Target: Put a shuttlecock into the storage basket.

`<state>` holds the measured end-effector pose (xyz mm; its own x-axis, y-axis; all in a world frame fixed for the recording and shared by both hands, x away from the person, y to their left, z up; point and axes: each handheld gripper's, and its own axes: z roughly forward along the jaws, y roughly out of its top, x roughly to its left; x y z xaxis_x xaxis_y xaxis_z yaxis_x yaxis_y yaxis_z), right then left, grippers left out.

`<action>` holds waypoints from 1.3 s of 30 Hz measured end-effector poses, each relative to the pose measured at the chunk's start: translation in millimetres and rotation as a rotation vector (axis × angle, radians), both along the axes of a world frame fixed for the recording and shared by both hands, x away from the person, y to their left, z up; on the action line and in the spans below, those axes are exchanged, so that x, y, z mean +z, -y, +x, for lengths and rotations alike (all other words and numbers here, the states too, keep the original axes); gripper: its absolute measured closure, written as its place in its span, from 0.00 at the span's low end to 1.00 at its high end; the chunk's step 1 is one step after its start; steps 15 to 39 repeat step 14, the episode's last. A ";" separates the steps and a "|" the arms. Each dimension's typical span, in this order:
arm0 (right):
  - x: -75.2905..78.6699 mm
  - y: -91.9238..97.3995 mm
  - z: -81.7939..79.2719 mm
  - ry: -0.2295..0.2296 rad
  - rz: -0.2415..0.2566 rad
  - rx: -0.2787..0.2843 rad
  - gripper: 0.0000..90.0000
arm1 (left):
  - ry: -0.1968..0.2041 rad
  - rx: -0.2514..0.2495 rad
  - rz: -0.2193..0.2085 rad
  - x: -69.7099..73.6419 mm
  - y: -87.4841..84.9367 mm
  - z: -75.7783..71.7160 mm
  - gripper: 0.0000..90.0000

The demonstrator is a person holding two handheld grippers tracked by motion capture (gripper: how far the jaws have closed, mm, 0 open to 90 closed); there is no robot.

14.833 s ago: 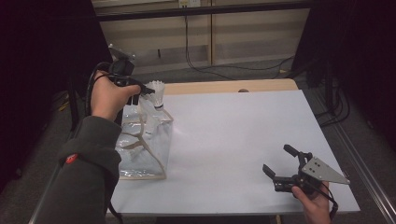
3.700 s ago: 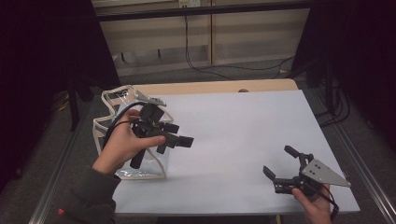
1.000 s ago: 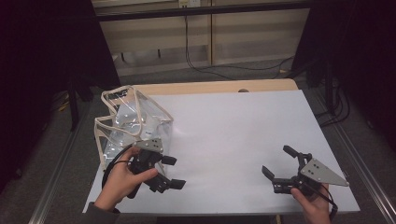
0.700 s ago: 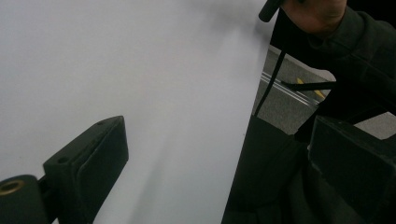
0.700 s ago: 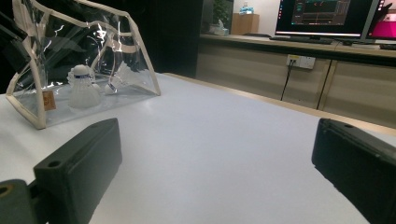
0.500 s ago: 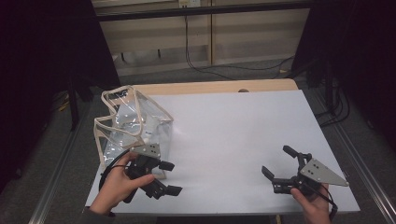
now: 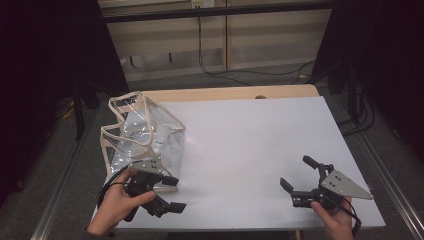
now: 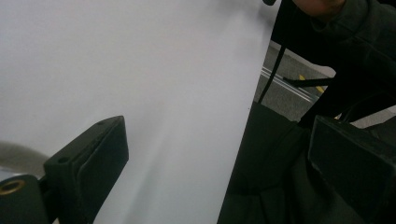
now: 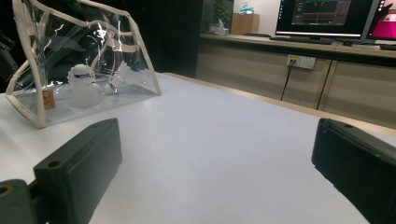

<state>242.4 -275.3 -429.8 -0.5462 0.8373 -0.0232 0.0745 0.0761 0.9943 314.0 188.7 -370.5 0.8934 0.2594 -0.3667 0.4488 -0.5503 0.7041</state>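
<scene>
In the high view the person's left hand [image 7: 117, 205] comes in at the lower left of the frame, fist wrapped round the left tongs [image 7: 172, 192], which lie low over the near edge of the white desk [image 7: 250, 145] and point toward the right of the frame; their jaws stand spread with nothing between them. In the left gripper view the same jaws rise wide apart from the bottom corners, one over the white surface and one over the dark gap beyond the desk's edge. The right hand [image 7: 334, 220] shows at the lower right of the high view, holding the right tongs [image 7: 296, 175] just above the desk with the grey plate on top and the jaws pointing toward the upper left; they too are spread and hold nothing. The clear bag [image 7: 142, 140] with cream trim stands at the left of the high view, its near lower corner just beside the left tongs, though whether they touch cannot be told, and well apart from the right tongs. In the right gripper view the bag [image 9: 84, 65] sits in the upper left of the frame, beyond the jaws, and through its clear wall two white shuttlecocks [image 9: 84, 88] show: one upright on its cork, the other lying tipped behind it.
</scene>
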 end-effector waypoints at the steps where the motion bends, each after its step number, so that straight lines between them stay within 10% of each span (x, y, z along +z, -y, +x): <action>1: 0.0 -0.1 0.0 0.001 0.000 0.001 0.02 | 0.002 0.004 -0.003 -0.5 -1.6 0.1 0.05; 39: -0.7 -1.1 1.2 -0.005 -0.005 0.000 0.02 | 0.019 0.041 -0.026 -7.9 -22.6 1.9 0.06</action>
